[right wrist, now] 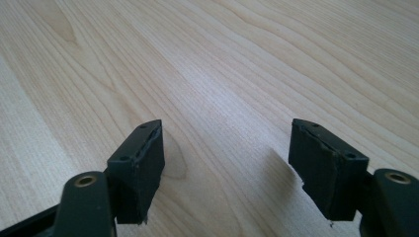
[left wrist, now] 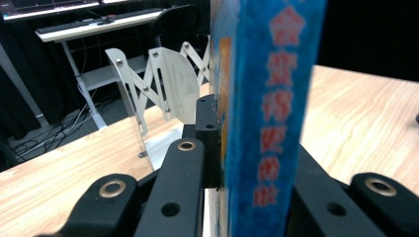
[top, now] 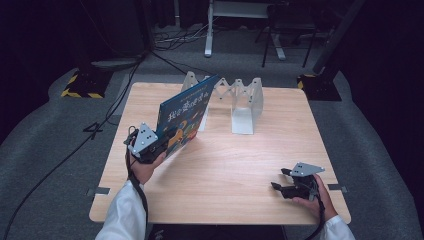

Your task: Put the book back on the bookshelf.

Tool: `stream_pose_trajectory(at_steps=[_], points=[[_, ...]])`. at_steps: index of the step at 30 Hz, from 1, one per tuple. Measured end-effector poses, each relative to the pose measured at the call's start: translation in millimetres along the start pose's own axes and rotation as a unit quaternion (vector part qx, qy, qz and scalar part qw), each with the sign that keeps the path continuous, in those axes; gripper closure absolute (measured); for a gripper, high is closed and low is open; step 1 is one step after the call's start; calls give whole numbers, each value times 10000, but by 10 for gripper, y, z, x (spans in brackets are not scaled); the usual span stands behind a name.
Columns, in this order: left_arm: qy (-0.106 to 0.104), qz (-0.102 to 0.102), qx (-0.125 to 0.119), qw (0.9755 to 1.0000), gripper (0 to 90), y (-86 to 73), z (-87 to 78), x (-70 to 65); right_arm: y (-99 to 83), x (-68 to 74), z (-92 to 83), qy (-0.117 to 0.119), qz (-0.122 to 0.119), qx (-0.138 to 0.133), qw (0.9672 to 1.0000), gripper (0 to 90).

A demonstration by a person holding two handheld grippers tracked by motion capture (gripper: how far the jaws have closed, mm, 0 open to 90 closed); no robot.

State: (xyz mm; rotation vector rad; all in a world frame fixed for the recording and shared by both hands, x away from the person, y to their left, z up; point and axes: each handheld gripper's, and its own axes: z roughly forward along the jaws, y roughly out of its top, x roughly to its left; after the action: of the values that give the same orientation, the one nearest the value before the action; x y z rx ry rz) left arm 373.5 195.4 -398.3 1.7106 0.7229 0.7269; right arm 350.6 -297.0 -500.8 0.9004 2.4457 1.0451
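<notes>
Currently: book (top: 184,116), clamped at its near lower corner by left gripper (top: 150,145), raised off table (top: 240,165), long axis aimed at rack (top: 239,102) just beyond, probably its destination. Right gripper (top: 286,183) spread wide, empty, well apart.

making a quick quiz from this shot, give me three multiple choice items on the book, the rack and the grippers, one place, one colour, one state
1. Where does the white folding metal book rack stand on the light wooden table?
A. far edge
B. near edge
C. right corner

2. What is the main cover colour of the thin hardcover picture book?
A. red
B. blue
C. green

3. What state is the right gripper in?
A. shut on the book
B. shut on nothing
C. open

Answers: 1 A, the high view shows it at the far side. 2 B, cover and spine are blue. 3 C, its jaws stand apart over bare wood, while the left gripper clamps the book.
</notes>
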Motion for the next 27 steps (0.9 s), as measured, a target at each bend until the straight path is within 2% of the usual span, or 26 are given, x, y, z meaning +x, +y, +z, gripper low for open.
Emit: stream_pose_trajectory(at_steps=[3,6,10,15,18,21,23,26,27], points=[[30,65,29,10000,830,81,62,9,-1,-5,2,29,-20,-17,10000,317],[25,204,162,9997,830,197,155,17,-4,0,-2,46,-22,-23,10000,326],[147,211,159,9995,829,344,274,74,-8,4,-3,77,-38,-36,10000,326],[351,-2,0,9994,829,389,395,166,-9,1,-5,108,-50,-25,9999,326],[397,-296,-76,9987,828,293,488,196,-9,0,-5,127,-62,-26,9999,326],[384,-411,-80,9984,828,176,547,191,-10,2,-5,129,-66,-37,9999,326],[361,-491,-182,9980,827,122,547,190,-11,2,-4,135,-64,-46,9999,326],[386,-742,-285,9961,827,52,533,215,-10,11,-1,139,-81,-53,9999,326],[422,-870,-340,9947,827,19,524,219,-10,14,-1,147,-87,-53,9998,325]])
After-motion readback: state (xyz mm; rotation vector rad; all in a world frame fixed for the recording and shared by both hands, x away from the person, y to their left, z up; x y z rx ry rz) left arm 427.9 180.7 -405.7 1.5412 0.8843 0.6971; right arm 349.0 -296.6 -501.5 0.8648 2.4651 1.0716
